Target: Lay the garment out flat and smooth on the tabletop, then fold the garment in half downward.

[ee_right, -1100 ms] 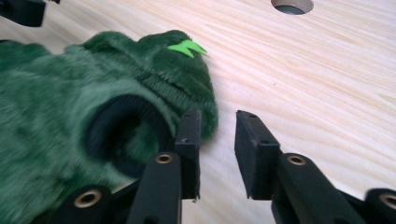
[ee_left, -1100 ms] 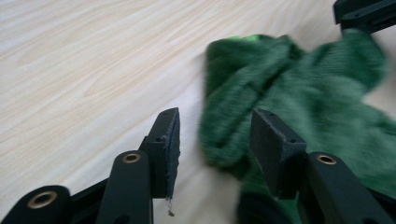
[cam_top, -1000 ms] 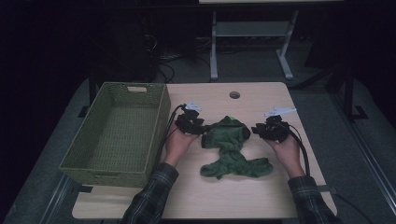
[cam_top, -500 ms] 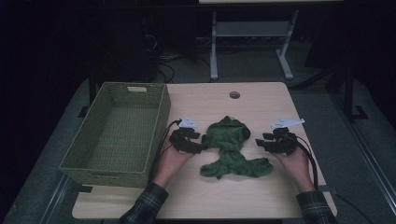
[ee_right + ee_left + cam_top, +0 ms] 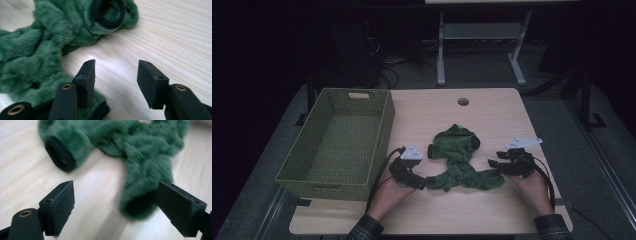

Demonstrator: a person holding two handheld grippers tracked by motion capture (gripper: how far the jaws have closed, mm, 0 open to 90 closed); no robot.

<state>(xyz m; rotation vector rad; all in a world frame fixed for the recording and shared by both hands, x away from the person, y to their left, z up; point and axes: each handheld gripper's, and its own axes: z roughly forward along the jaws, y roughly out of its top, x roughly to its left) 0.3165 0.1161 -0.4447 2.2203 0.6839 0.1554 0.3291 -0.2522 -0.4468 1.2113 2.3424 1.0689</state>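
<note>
Worktop (image 5: 492, 115) of pale wood carries a crumpled green fleece garment (image 5: 459, 160) near its centre, with a woven green basket (image 5: 339, 142) at nine o'clock from it, standing empty. Left gripper (image 5: 418, 182) sits at the garment's seven o'clock, its jaws spread wide, one black-lined cuff (image 5: 136, 206) lying between them in the left gripper view. Right gripper (image 5: 493, 166) rests at four o'clock beside the garment's edge, jaws apart over bare wood, another dark-banded cuff (image 5: 110, 12) ahead of them.
</note>
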